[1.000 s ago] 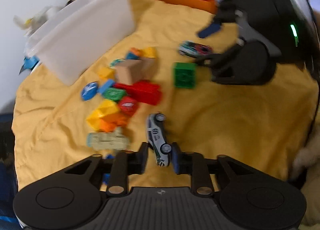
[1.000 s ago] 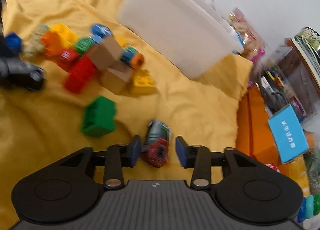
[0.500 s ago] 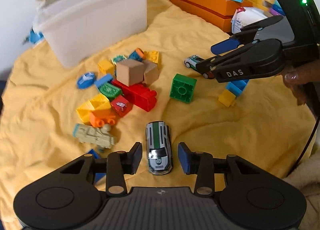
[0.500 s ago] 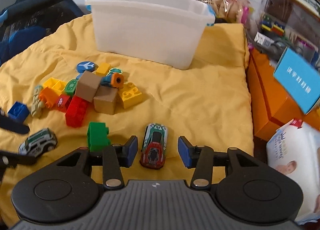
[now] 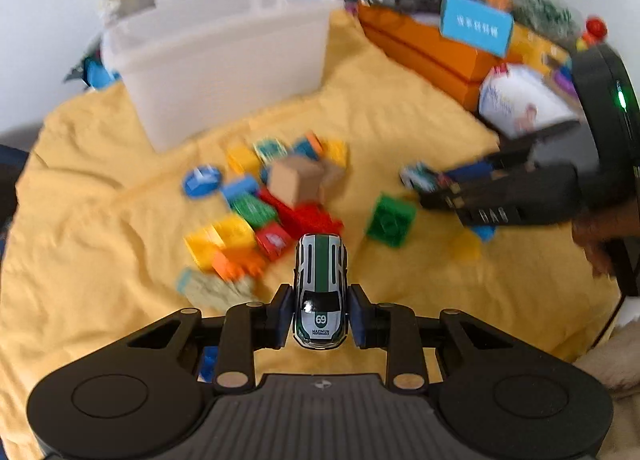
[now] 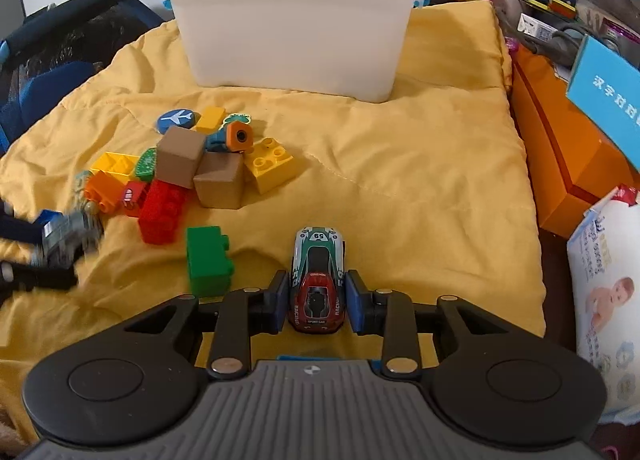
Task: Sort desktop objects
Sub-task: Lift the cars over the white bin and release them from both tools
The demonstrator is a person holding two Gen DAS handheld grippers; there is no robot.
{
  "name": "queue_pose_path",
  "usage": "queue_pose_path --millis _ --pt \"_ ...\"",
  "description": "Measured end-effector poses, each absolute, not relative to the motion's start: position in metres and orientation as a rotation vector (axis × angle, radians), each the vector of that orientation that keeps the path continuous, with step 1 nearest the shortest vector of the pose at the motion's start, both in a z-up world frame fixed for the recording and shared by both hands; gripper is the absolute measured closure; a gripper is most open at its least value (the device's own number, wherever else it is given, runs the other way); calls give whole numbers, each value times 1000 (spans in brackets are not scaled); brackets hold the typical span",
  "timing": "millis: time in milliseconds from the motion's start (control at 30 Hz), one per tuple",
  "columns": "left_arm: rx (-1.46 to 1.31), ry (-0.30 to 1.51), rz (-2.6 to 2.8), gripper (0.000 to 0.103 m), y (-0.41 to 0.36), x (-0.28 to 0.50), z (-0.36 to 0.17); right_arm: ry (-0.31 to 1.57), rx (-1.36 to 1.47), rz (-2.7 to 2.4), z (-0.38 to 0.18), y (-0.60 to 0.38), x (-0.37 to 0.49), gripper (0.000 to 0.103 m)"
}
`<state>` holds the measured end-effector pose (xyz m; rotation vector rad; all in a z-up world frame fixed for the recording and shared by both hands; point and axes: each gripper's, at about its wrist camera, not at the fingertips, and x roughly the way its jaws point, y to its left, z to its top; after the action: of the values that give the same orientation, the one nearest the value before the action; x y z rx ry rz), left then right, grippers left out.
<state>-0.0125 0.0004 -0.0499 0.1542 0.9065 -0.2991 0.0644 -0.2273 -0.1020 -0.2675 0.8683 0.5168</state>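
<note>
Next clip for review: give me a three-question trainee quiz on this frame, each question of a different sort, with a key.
1. True or false: the left gripper has a white and green car between its fingers.
2. Multiple choice: the number on the hood of the red and green car in the right gripper is A) 12 B) 59 C) 88.
3. Fill in: the two brown cubes lie on a ____ cloth, in front of the white bin.

Key: 1 true; 2 B; 3 yellow.
</note>
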Motion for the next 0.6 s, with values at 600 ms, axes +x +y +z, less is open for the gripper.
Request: queue_pose_path --millis 600 --pt "159 587 -190 70 41 135 72 540 -201 506 25 -179 149 70"
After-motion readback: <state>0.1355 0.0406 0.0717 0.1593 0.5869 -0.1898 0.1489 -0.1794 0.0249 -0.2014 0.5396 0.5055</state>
